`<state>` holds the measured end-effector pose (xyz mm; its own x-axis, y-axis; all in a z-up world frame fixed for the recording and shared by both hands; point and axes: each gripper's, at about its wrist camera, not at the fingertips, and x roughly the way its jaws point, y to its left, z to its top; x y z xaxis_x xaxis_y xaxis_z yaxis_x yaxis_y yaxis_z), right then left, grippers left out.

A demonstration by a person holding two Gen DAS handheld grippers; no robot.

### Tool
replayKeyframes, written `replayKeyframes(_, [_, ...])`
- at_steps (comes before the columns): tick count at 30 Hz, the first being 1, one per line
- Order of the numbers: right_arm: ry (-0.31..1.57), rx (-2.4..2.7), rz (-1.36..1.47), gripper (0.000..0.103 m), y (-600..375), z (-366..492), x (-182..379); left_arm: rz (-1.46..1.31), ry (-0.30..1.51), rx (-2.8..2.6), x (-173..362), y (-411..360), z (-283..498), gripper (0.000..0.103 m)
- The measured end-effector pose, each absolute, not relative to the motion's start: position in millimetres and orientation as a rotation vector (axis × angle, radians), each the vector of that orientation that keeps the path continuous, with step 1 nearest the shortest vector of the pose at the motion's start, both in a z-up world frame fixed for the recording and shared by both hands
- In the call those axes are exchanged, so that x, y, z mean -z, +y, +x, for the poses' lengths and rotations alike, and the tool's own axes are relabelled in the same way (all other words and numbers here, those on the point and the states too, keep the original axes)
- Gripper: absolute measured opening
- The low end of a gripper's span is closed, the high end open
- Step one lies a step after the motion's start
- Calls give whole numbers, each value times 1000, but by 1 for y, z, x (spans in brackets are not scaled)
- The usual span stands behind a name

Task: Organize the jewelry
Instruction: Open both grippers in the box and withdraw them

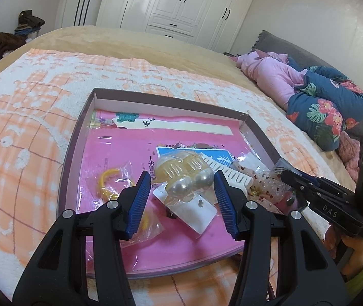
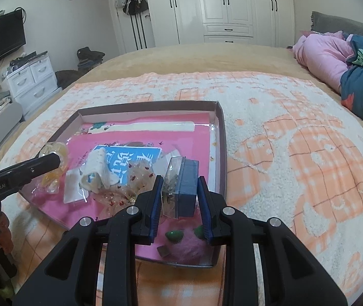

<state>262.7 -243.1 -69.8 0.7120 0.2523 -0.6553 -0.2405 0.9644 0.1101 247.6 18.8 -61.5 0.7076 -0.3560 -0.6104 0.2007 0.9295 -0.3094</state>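
Jewelry lies bagged in the tray (image 1: 75, 137). The left gripper (image 1: 180, 187), jaws apart, straddles a slippery, light pearl clip (image 1: 184, 176); pinch its stiff body. The right gripper (image 2: 179, 196), apart, flanks a rigid box (image 2: 181, 186), apparently touching neither side.

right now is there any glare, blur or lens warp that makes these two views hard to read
Left wrist view: strong fisheye bends the tray rim; plastic wrap glints on the pearl clip bag; all sharp. Right wrist view: same warp, dark corner vignette; the clear box between the right gripper fingers is sharp.
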Motion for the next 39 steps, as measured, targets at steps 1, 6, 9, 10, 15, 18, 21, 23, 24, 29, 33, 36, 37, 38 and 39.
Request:
replayKeyframes(1, [729,-274,16,26,-243,262,70,-227,722,312,62,19,248,42])
replayKeyframes(6, [719,-290,17,36,-242,255,68,-228,727,308,64,18,247,43])
replayKeyframes(9, [707,-295,20,40,-242,249,64,-233,728,310,64,19,246,43])
replayKeyframes(10, [703,-298,25,44,-242,247,63,-234,729,309,64,19,245,43])
replayKeyframes(15, [682,-306,33,51,-244,237,55,-234,717,302,62,20,242,47])
replayKeyframes(18, [660,-308,42,56,-246,229,47,-232,704,296,56,21,236,53])
replayKeyframes(21, [635,-310,43,61,-248,221,39,-227,690,294,49,21,230,59])
replayKeyframes(23, [615,-311,43,66,-249,215,33,-233,678,294,43,22,223,61])
replayKeyframes(24, [604,-312,43,67,-250,212,29,-235,673,294,40,23,221,64])
replayKeyframes(29, [537,-313,46,78,-255,190,11,-236,637,280,24,22,202,81])
replayKeyframes(33, [497,-305,45,83,-259,175,-1,-237,611,271,12,24,185,91])
replayKeyframes(36, [471,-301,44,86,-263,163,-8,-239,591,271,4,24,173,92])
replayKeyframes(37, [465,-299,43,87,-264,160,-10,-241,587,273,2,24,169,92])
replayKeyframes(38, [460,-296,45,88,-266,156,-11,-242,586,276,1,24,165,92])
replayKeyframes(39, [456,-294,47,88,-268,153,-12,-242,586,278,1,23,161,92])
